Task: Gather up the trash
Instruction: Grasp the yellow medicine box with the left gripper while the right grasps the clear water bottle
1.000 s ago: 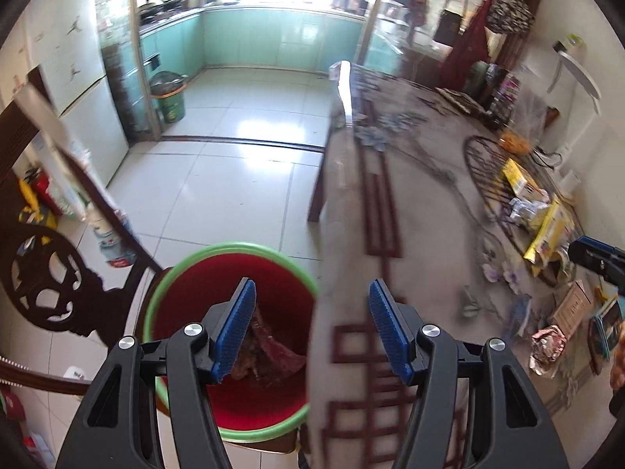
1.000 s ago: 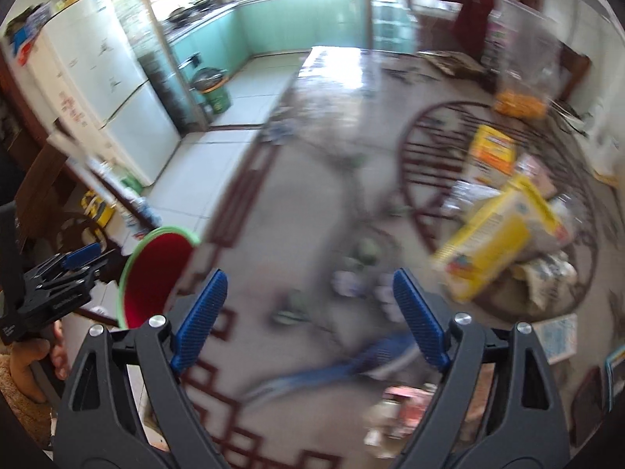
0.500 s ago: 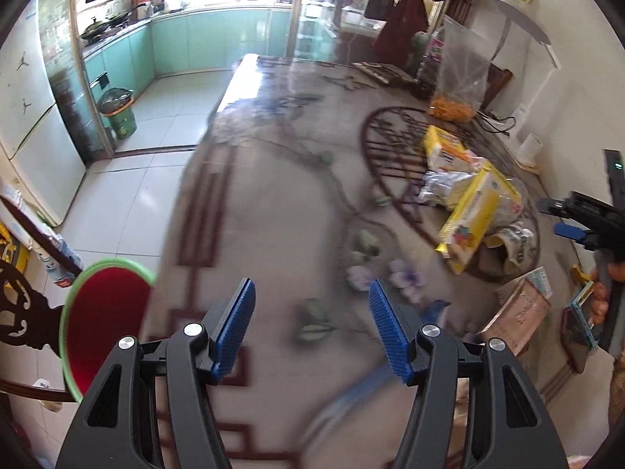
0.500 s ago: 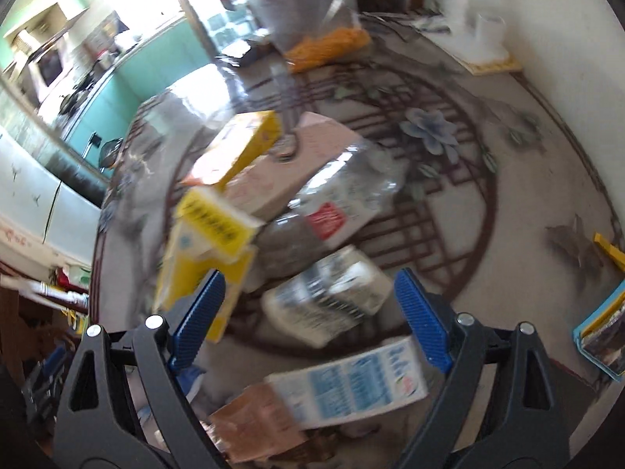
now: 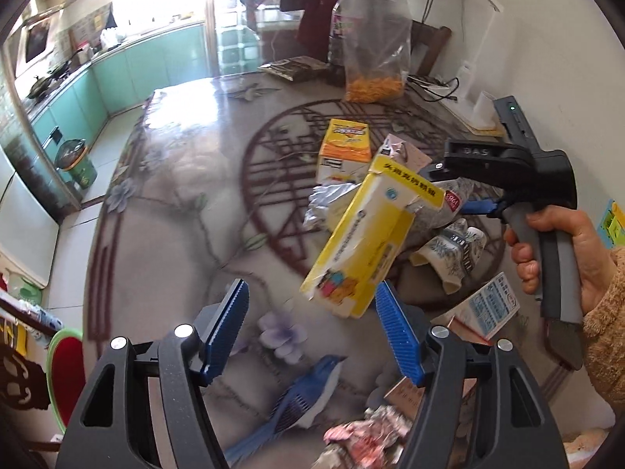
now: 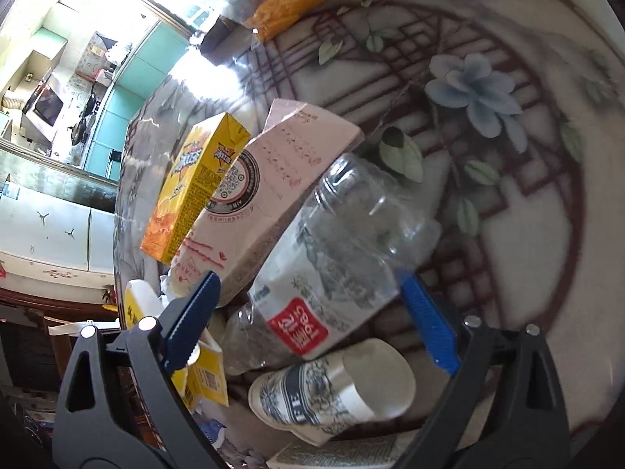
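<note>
A glossy surface (image 5: 175,211), printed with grey-blue flowers, a bird and a dark red lattice ring, fills a room with teal kitchen cabinets (image 5: 129,74) and pale floor tiles beyond. At its far edge stands a clear plastic bag (image 5: 373,51) of orange snacks. The trash lies heaped inside the ring: a tall yellow carton (image 5: 367,246) with crushed corners, a squat orange-and-yellow box (image 5: 345,146), a pink cardboard box (image 6: 265,195), a crumpled clear plastic bottle (image 6: 336,250) with a red label, and a printed paper cup (image 6: 332,391) on its side (its rim dented).

The left hand-held gripper (image 5: 312,332) hangs released just before the yellow carton, jaws having just widened, nothing between them. The right hand-held gripper (image 6: 312,320) is released too, jaws just widened, straddling the bottle without pressing it.

A red bin (image 5: 64,375) with a green rim sits on the floor beside the surface.
</note>
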Tool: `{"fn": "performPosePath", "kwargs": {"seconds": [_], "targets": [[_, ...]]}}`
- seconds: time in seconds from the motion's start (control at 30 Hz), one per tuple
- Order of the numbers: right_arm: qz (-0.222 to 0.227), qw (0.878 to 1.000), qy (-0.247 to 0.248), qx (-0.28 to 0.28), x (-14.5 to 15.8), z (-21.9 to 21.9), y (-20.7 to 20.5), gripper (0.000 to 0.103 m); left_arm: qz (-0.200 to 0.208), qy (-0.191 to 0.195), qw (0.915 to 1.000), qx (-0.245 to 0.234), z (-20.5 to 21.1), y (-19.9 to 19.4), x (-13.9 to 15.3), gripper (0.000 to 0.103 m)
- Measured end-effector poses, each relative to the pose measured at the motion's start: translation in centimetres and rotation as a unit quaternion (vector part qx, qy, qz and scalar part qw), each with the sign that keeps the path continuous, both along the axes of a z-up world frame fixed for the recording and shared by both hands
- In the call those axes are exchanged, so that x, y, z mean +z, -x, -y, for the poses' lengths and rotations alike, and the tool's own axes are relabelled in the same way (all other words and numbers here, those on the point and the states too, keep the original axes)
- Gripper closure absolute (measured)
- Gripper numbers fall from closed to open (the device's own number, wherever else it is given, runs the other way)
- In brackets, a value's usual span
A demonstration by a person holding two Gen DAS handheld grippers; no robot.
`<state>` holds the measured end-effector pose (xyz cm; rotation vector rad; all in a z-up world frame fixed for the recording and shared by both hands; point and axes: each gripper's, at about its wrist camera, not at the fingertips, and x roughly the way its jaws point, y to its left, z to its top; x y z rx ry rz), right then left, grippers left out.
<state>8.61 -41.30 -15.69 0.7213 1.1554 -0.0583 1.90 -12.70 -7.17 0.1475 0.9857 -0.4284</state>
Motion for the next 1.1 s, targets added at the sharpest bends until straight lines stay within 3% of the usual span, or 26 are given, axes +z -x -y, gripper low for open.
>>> {"fn": "performPosePath", "kwargs": {"seconds": [0.43, 0.6, 0.67, 0.7, 0.73, 0.9, 1.1], "targets": [[0.016, 0.999, -0.012, 0.047, -1.0, -0.8, -1.8, 0.011, -0.059, -0.021, 0.9963, -0.059, 7.5, -5.9, -4.2, 0.039], [0.024, 0.998, -0.014, 0.054, -1.2, -0.2, -2.1, 0.016, -0.099, -0.018, 0.9924, -0.07, 8.5, -6.4, -6.2, 0.047], [0.027, 0.998, -0.016, 0.053, -1.3, 0.1, -2.1, 0.021, -0.111, -0.008, 0.9917, -0.064, 8.2, -6.4, -6.5, 0.059], [0.028, 0.998, -0.014, 0.055, -1.3, 0.1, -2.2, 0.024, -0.113, -0.003, 0.9918, -0.059, 8.0, -6.4, -6.5, 0.059], [0.028, 0.998, -0.012, 0.058, -1.2, 0.0, -2.1, 0.04, -0.112, 0.0, 0.992, -0.058, 7.9, -6.4, -6.5, 0.061], [0.041, 0.997, -0.014, 0.071, -0.5, -0.2, -1.7, 0.046, -0.09, 0.01, 0.9944, -0.053, 6.7, -5.5, -5.1, 0.064], [0.084, 0.993, 0.015, 0.078, 3.2, -0.8, -1.0, 0.046, -0.063, 0.047, 0.9967, -0.02, 3.5, -3.6, -2.0, 0.064]]}}
